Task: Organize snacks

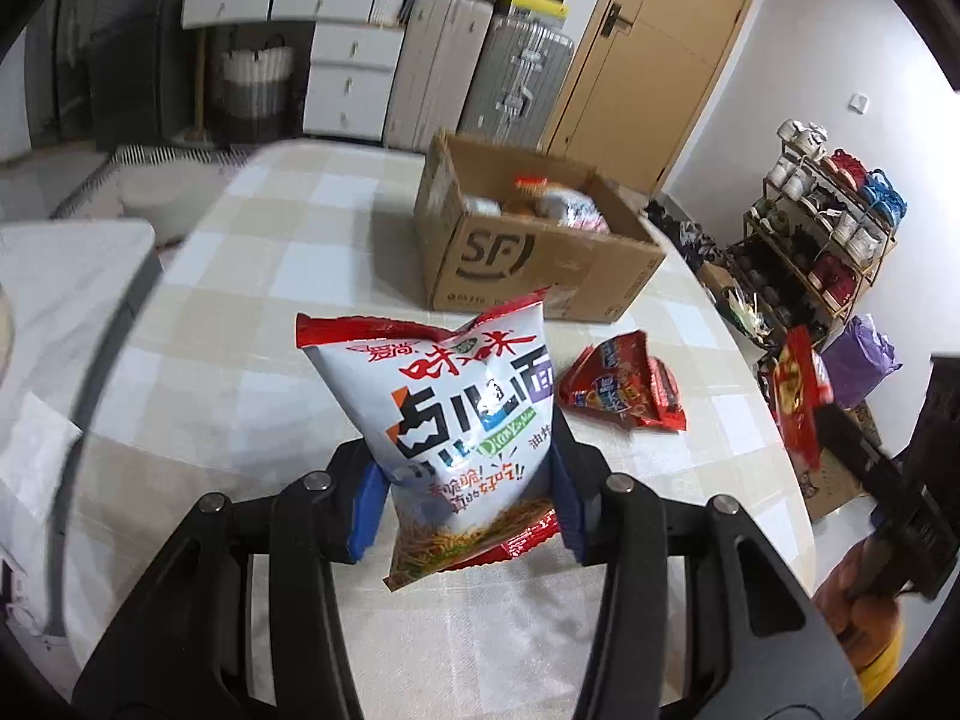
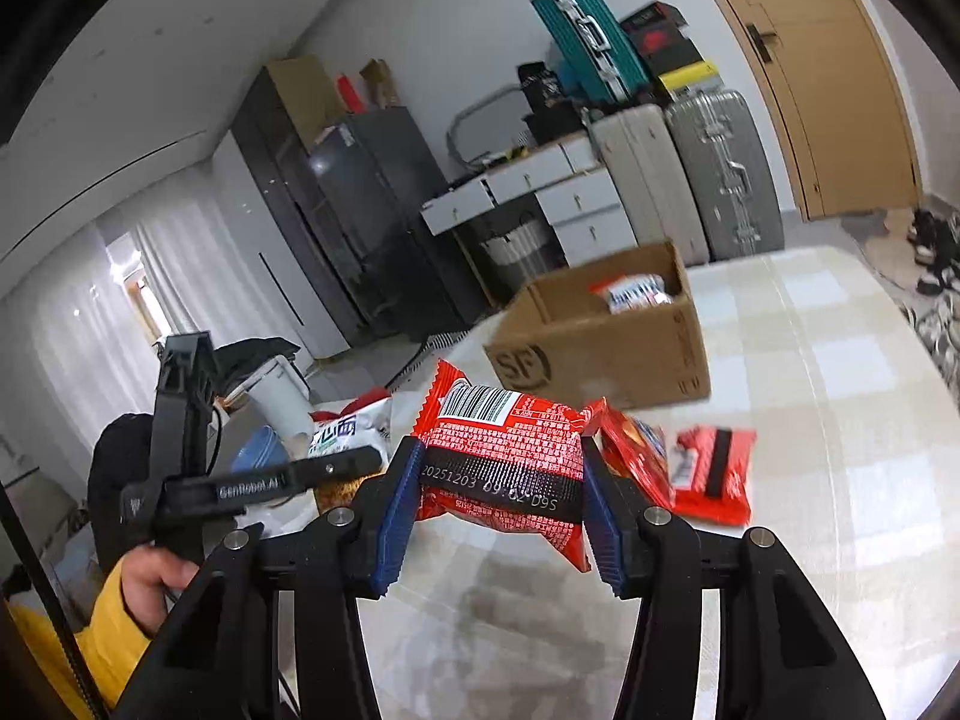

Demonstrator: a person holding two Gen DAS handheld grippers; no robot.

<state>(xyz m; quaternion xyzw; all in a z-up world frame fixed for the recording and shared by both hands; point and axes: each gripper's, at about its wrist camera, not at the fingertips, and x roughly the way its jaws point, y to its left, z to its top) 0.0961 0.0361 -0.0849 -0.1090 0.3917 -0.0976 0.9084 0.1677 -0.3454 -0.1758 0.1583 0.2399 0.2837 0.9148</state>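
My left gripper [image 1: 465, 498] is shut on a white and red noodle snack bag [image 1: 444, 420] and holds it above the table. My right gripper [image 2: 501, 510] is shut on a red snack packet [image 2: 504, 456] and holds it above the table; the packet also shows at the right of the left wrist view [image 1: 795, 396]. An open cardboard box [image 1: 528, 258] stands further back on the table with several snacks inside; it also shows in the right wrist view [image 2: 606, 336]. Red snack packets [image 1: 621, 390] lie on the table in front of the box, also in the right wrist view [image 2: 708, 474].
The round table [image 1: 252, 276] has a checked cloth. Behind it stand white drawers [image 1: 348, 72], suitcases [image 1: 516, 78] and a wooden door [image 1: 648, 48]. A shoe rack [image 1: 822, 222] stands at the right. A dark cabinet [image 2: 360, 210] stands at the back.
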